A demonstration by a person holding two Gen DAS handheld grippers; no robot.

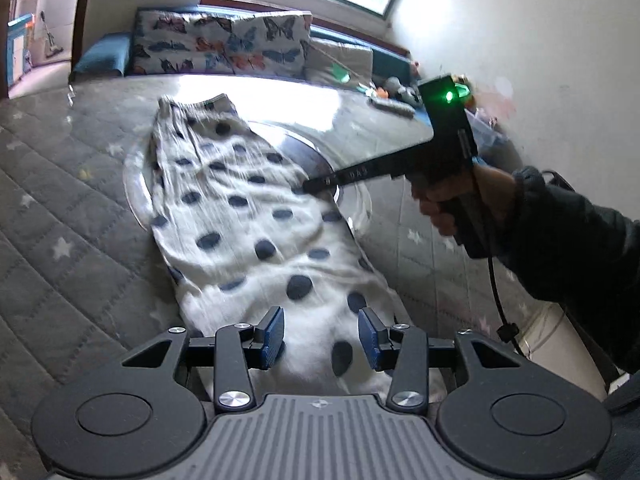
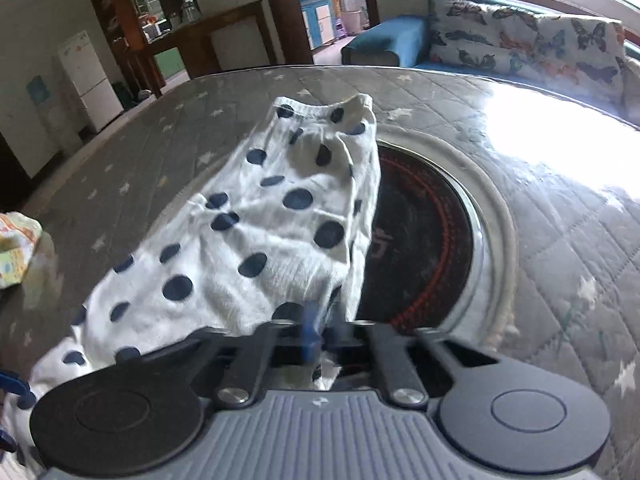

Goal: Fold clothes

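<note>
A white garment with dark blue dots (image 1: 248,216) lies lengthwise on a grey quilted table cover (image 1: 60,200). My left gripper (image 1: 321,336) is open, its blue pads (image 1: 274,334) just over the garment's near end. My right gripper (image 1: 316,184) reaches the garment's right edge in the left wrist view. In the right wrist view the right gripper (image 2: 314,334) is shut on the garment's (image 2: 256,232) right edge, and the cloth rises toward it.
A round glass turntable with a dark disc (image 2: 420,232) sits under the garment. A butterfly-print cushion (image 1: 224,46) and a blue sofa (image 2: 384,42) stand behind. A colourful cloth (image 2: 16,248) lies at the left. Small items (image 1: 394,102) sit at the far right.
</note>
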